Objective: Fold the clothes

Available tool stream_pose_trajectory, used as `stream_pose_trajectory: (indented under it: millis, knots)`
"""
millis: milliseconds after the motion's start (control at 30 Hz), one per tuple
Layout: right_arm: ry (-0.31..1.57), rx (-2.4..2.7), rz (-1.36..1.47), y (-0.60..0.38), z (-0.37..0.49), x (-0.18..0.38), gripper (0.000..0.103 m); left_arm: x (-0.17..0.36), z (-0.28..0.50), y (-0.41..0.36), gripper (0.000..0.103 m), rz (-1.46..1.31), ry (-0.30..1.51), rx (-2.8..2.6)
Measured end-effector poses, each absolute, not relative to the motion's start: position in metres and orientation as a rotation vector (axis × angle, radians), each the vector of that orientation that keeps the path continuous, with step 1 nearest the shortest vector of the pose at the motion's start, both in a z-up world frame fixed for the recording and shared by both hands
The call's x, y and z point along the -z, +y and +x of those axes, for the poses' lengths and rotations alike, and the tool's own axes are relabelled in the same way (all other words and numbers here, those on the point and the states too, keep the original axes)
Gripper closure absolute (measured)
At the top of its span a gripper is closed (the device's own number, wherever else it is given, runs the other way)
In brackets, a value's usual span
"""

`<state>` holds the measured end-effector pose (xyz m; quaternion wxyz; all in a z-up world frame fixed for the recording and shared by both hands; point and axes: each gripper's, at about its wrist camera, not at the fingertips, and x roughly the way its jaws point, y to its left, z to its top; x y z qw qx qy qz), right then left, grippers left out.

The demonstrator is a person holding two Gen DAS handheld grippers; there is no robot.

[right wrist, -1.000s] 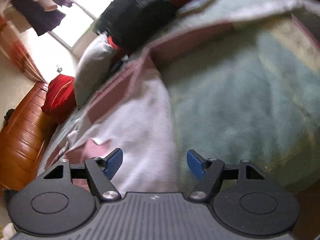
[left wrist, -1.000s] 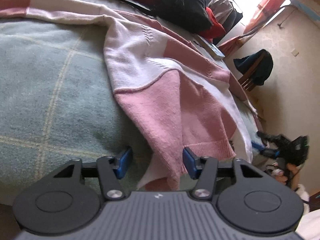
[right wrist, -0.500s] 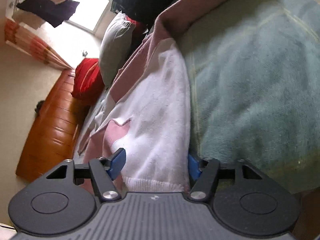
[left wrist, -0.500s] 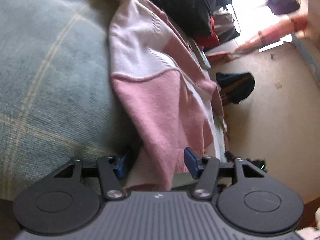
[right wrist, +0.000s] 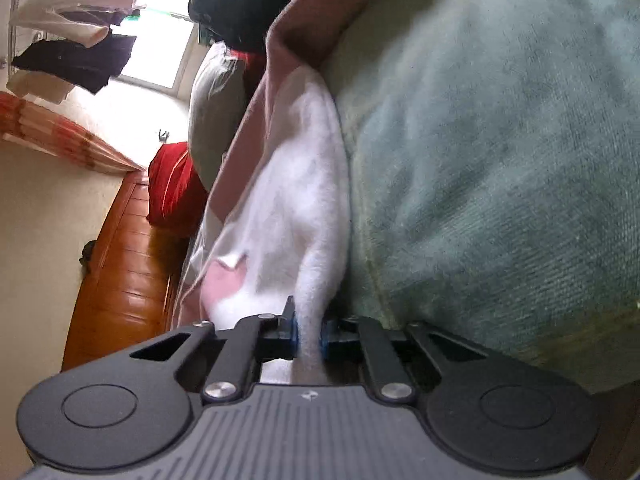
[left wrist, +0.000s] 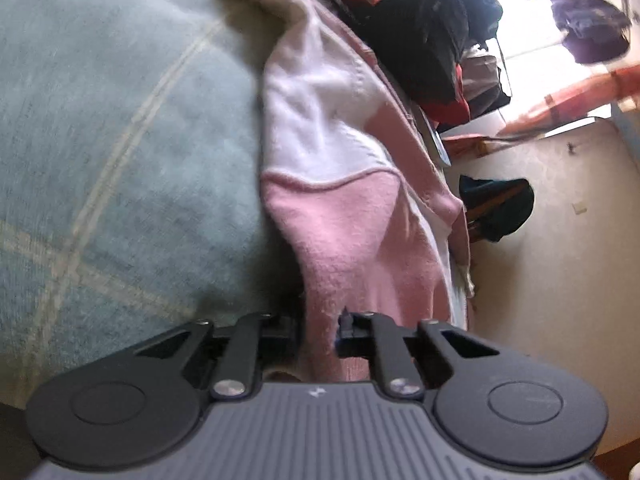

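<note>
Left gripper (left wrist: 319,334) first: its two fingers are drawn in close, with only a narrow gap between them, and that gap is filled with the pink part of the sweater (left wrist: 352,216). The knit bunches between the pads and runs straight down under the gripper body, so it has a firm pinch on the fabric. A sliver of blue pad (left wrist: 343,322) peeks out on the right side of the cloth; the other pad is hidden behind it.

Over to the right gripper (right wrist: 308,338): same story, tighter still. Both blue pads (right wrist: 294,334) press in on a thin fold of the sweater's white section (right wrist: 296,208), and the fabric stands up between them like a ridge.

The sweater itself lies along the edge of the bed, on a green blanket (left wrist: 100,140) with pale crossing lines. In the left view it stretches away from the gripper, pink panel nearest, white panel beyond, with a curved seam between the two. In the right view the white cloth rises from the fingers and a dusky pink band continues up along the blanket (right wrist: 500,160).

Beyond the sweater, a heap of dark clothing (left wrist: 424,36) sits at the far end of the bed. A red cushion (right wrist: 172,184) rests beside a wooden bed frame (right wrist: 124,264), and clothes hang in front of a bright window (right wrist: 156,36).
</note>
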<state>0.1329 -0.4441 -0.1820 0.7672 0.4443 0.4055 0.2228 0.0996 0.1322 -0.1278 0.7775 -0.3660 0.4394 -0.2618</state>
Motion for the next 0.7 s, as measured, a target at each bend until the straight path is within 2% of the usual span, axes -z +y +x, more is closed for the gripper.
stream_pose_trajectory:
  millis: [167,233,367,500,567,700]
  knots:
    - [0.8,-0.503,0.92,-0.44,0.124,0.143,0.091,0.098,0.094,0.14,0.091,-0.778,0.866,0.582]
    - [0.776,-0.514,0.899,-0.438,0.121,0.127,0.091,0.086,0.092,0.144,0.097,-0.77,0.836,0.586]
    - [0.767,-0.512,0.809,-0.433,0.117,0.104,0.091,0.073,0.085,0.154,0.098,-0.747,0.811,0.577]
    - [0.851,-0.447,0.751,-0.433,0.115,0.113,0.091,0.093,0.083,0.156,0.098,-0.754,0.907,0.568]
    - [0.917,-0.357,0.696,-0.435,0.111,0.122,0.08,0.105,0.083,0.157,0.096,-0.729,0.997,0.537]
    - [0.937,-0.22,0.598,-0.445,0.098,0.116,0.079,0.088,0.078,0.164,0.09,-0.544,1.02,0.411]
